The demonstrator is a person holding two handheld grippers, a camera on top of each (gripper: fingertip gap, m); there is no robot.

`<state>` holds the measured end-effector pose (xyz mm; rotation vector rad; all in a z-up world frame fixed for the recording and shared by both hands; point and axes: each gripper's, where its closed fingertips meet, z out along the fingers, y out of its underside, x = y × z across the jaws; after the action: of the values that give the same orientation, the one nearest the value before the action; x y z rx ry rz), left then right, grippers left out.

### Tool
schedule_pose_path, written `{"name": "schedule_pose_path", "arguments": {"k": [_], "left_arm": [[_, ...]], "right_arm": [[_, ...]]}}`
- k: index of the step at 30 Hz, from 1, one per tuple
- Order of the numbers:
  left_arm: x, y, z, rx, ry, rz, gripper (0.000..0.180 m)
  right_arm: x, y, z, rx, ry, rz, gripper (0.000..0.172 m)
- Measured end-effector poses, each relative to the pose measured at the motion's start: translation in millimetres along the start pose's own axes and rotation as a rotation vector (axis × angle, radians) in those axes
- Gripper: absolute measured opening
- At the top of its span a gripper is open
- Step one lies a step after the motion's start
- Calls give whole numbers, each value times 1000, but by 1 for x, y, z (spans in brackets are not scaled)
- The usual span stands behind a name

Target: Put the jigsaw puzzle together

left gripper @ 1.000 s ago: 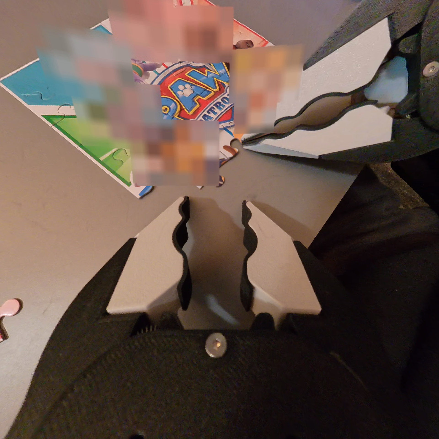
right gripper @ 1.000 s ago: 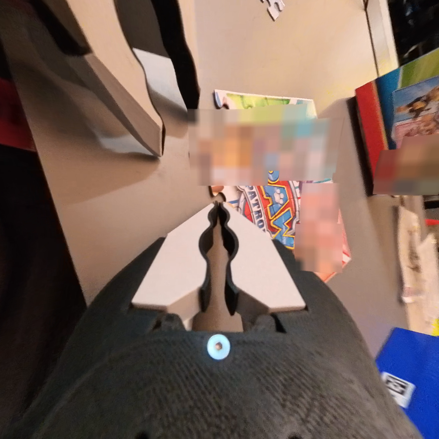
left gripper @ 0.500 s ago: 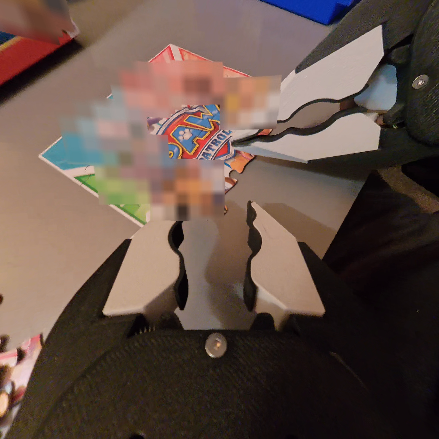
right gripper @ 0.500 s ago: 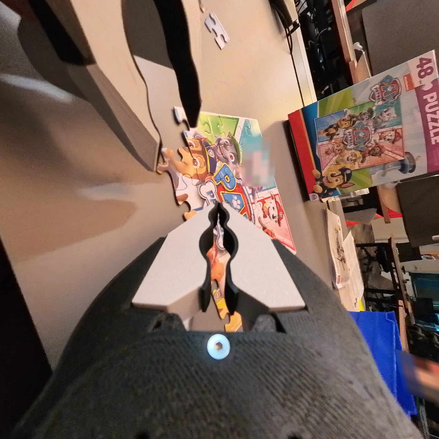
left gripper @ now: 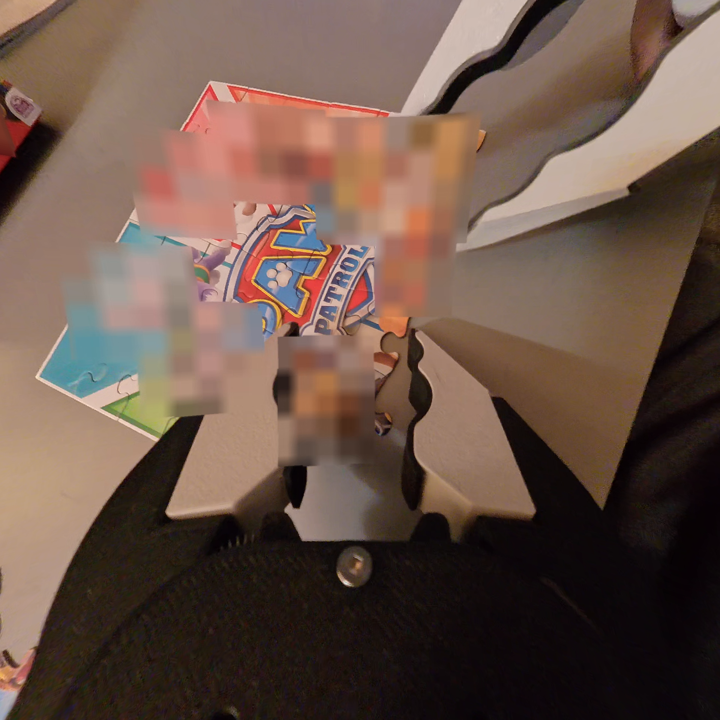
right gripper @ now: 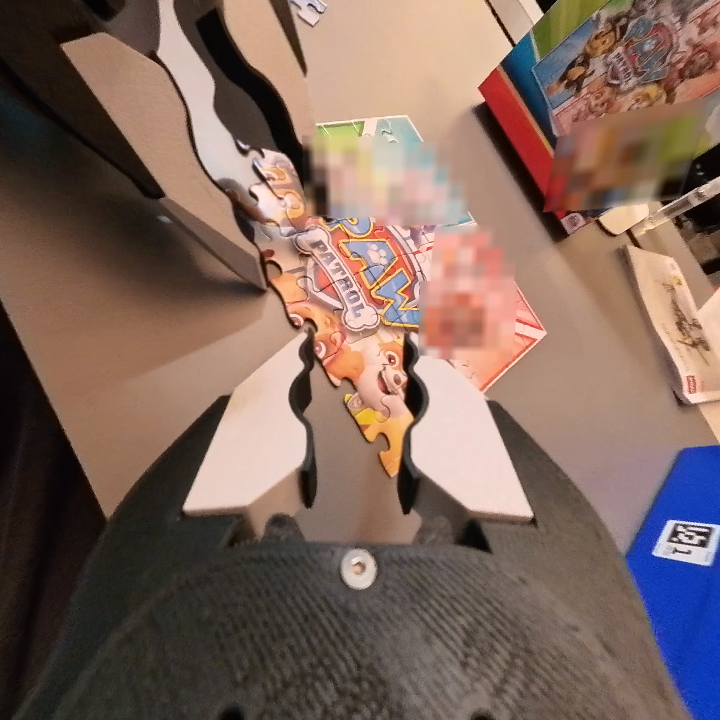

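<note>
A partly joined, colourful jigsaw puzzle (left gripper: 284, 280) lies flat on the grey table (left gripper: 78, 448). My left gripper (left gripper: 350, 335) is open and hangs low over the puzzle's near edge, with nothing between its pads. One finger (left gripper: 584, 163) of my right gripper shows at the top right, spread from the other. In the right wrist view my right gripper (right gripper: 357, 339) is open above the puzzle's (right gripper: 350, 288) orange part and holds nothing. A finger (right gripper: 128, 117) of the left gripper shows at the upper left, over the puzzle's far jagged edge.
The puzzle's box (right gripper: 623, 70) stands at the table's back right. A paper leaflet (right gripper: 670, 323) and a blue box with a square tag (right gripper: 682, 565) lie to the right. A loose piece (right gripper: 307, 9) lies far off; more pieces (left gripper: 11, 670) lie by my left gripper. About 20 centimetres separates my left fingertips from the loose piece (right gripper: 307, 9).
My right gripper was shut with its tips at the puzzle's edge and has now opened. My left gripper opened a little wider. Both have moved in closer over the puzzle.
</note>
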<state>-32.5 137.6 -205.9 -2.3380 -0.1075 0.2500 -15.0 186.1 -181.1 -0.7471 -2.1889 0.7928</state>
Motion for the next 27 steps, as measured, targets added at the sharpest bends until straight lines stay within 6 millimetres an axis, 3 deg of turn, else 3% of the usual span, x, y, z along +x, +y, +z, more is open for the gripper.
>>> {"name": "schedule_pose_path", "arguments": {"k": [7, 12, 17, 20, 23, 27], "left_arm": [[-6, -5, 1, 17, -51, 64, 37], [-7, -11, 0, 43, -75, 92, 31], [-9, -17, -2, 67, -66, 72, 30], [-8, -17, -5, 86, -39, 51, 35], [-10, -16, -11, 124, -2, 9, 44], [-13, -6, -10, 103, 49, -77, 50]], "right_arm": [[-16, 1, 15, -24, -57, -30, 51], [-15, -9, 27, -29, -10, -135, 47], [-6, -16, 39, -58, 71, -290, 30], [-3, -23, 40, -46, 145, -391, 2], [0, -24, 33, -34, 217, -457, 0], [3, -31, 24, 42, 250, -404, 0]]}}
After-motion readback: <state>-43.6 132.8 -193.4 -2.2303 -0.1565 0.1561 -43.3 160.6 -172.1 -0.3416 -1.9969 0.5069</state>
